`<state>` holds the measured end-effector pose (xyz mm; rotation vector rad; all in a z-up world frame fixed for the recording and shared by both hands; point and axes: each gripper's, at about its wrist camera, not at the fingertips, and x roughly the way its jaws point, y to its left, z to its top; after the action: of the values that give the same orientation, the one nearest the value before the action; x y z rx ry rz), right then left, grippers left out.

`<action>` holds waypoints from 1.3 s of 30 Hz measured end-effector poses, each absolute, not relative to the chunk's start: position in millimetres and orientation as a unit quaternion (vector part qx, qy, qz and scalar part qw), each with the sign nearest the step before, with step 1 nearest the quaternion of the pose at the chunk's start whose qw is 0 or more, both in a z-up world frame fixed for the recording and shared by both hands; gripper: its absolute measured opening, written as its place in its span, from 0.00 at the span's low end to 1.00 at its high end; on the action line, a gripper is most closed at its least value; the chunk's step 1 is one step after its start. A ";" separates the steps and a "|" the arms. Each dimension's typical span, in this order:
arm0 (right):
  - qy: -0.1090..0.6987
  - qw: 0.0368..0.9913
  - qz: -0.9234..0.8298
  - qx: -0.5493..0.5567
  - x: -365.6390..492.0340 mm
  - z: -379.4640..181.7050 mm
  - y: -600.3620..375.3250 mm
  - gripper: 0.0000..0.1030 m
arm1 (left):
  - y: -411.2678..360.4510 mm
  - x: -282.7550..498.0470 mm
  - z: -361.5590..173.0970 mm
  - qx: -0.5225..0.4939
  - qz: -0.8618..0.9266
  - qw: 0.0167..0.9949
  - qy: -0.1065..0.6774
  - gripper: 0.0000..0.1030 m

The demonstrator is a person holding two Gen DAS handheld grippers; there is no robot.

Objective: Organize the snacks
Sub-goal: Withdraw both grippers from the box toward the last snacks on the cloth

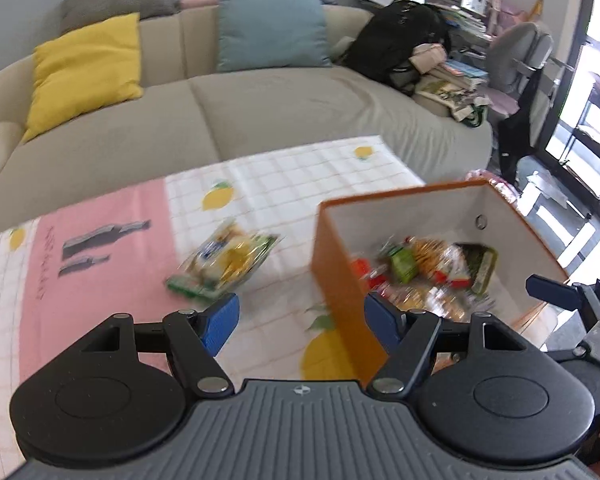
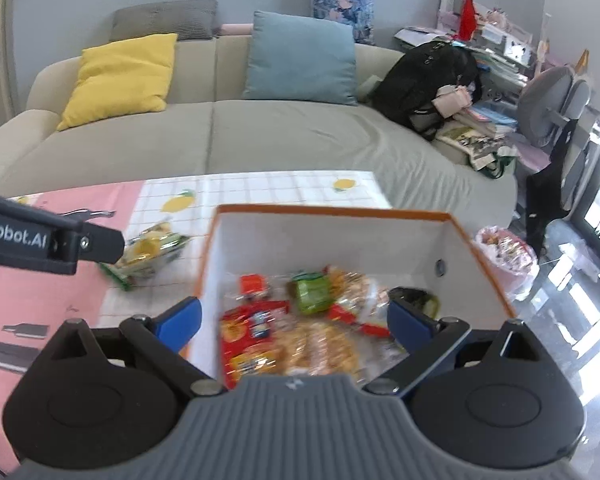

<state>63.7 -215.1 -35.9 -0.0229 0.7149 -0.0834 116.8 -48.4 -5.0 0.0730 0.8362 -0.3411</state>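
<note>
An orange box with a white inside stands on the table's right part and holds several snack packs. It also shows in the right wrist view with the packs in it. One green and yellow snack pack lies on the cloth left of the box; the right wrist view shows it too. My left gripper is open and empty, just short of that pack and the box's left wall. My right gripper is open and empty above the box's near side.
The table wears a pink and white checked cloth with lemons. A beige sofa with yellow and teal cushions lies behind. A black bag, books and a grey chair stand at the right. A pink bag sits on the floor.
</note>
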 end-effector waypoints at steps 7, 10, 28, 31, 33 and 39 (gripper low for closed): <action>0.357 0.934 0.003 -0.035 56.1 -49.2 -178.9 0.84 | -2.2 99.4 -31.0 0.018 -0.133 0.895 0.426 0.81; 0.355 0.934 0.019 -0.046 53.0 -51.9 -167.7 0.76 | 10.6 93.8 -40.0 0.012 -0.123 0.892 0.435 0.81; 0.359 0.920 0.097 -0.122 111.5 -70.1 -115.9 0.67 | 45.7 136.4 -60.4 -0.031 -0.087 0.879 0.468 0.73; 0.364 0.915 0.108 -0.135 129.5 -71.1 -112.4 0.67 | 50.8 151.2 -62.5 -0.049 -0.085 0.876 0.473 0.73; 0.367 0.912 0.110 -0.146 141.8 -73.4 -110.9 0.67 | 54.4 161.9 -63.4 -0.061 -0.080 0.875 0.474 0.70; 0.386 0.902 0.108 -0.159 179.9 -77.7 -114.2 0.67 | 58.3 197.7 -68.2 -0.089 -0.072 0.870 0.480 0.70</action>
<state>179.9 -114.2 -77.7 -0.3282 0.7982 0.2240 197.7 58.3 -68.2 -0.1854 1.0050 -0.1515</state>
